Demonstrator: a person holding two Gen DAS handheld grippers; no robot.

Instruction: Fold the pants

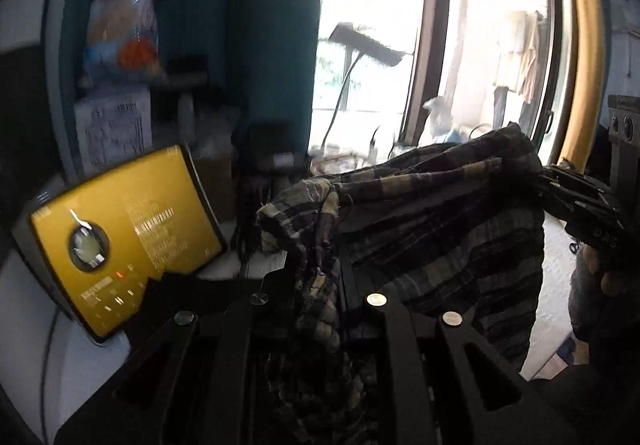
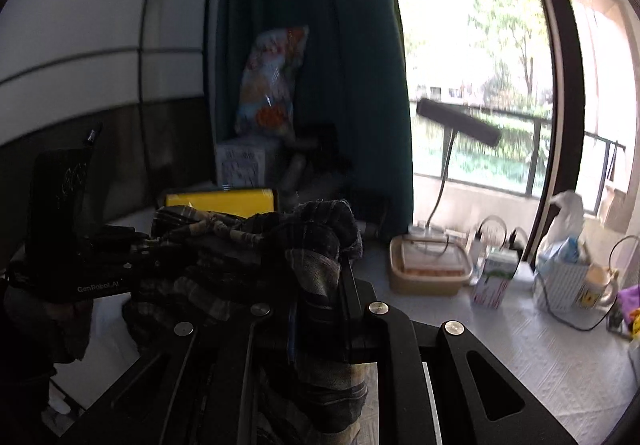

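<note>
- A large window [image 2: 480, 65] fills the right half of both views, very bright, with trees and a balcony railing outside; a dark teal curtain [image 2: 360, 65] hangs along its left edge
- A bench [image 2: 540, 357] with a white textured cover runs below the window
- The plaid pants [image 1: 432, 221], dark with pale yellow and grey stripes, hang in the air above the bench, stretched between the two tools, with loose cloth sagging below
- The left tool [image 1: 316, 273] has its jaws nearly closed on a bunched edge of the pants; cloth spills over the fingers and down between them
- The right tool [image 2: 320, 285] is likewise nearly closed, clamped on another gathered edge of the pants; in the left view it sits at the far right, with part of a hand [image 1: 600, 269] holding it
- A yellow appliance [image 1: 120, 241] with a round dial [image 1: 89, 247] stands on the bench at the left, beside the left tool
- A colourful plastic bag [image 2: 272, 81] rests upright on a white box [image 2: 240, 163] in the corner by the curtain
- A black lamp [image 2: 458, 121] on a thin bent stem rises above a beige lidded container [image 2: 430, 271] on the bench
- To the right of the container: a small carton [image 2: 492, 281], a tissue box [image 2: 560, 277] and a mug [image 2: 596, 283], all close together
</note>
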